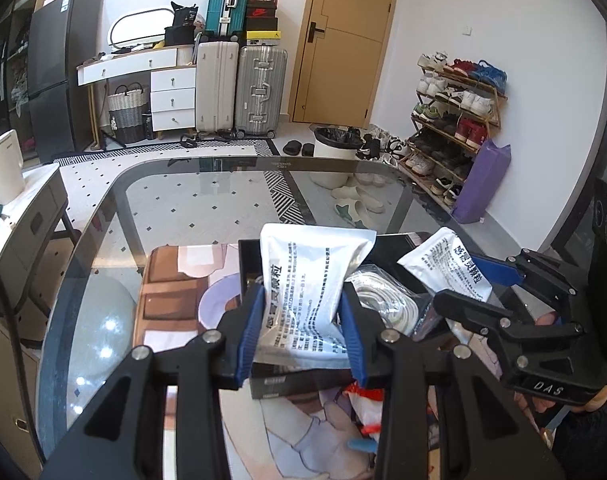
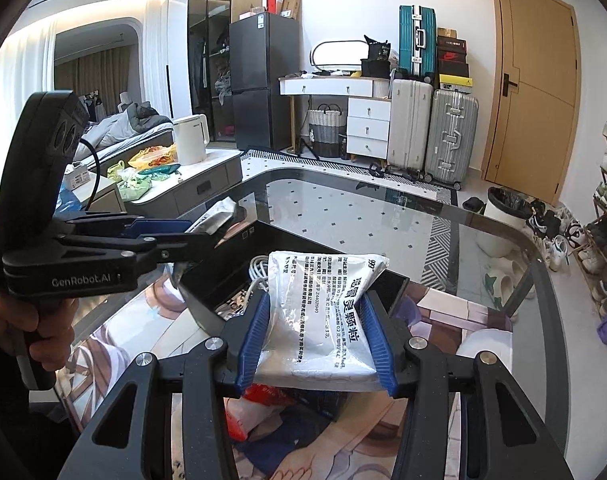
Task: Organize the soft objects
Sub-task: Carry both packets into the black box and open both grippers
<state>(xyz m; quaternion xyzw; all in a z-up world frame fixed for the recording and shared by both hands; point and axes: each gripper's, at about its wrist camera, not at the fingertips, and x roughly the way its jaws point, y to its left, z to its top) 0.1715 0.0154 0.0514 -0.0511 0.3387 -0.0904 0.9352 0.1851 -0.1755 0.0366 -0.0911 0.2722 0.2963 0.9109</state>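
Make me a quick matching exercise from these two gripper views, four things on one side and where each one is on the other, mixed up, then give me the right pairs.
Things:
1. left gripper
2. coiled white cable
3. black box
4. red and white packet

Places:
A. inside the box
B. on the glass table, on a printed mat
C. on the mat, below the right gripper
D. clamped on a silver sachet, beside the right gripper's sachet

Pairs: 1-D, 2-A, 3-B, 4-C
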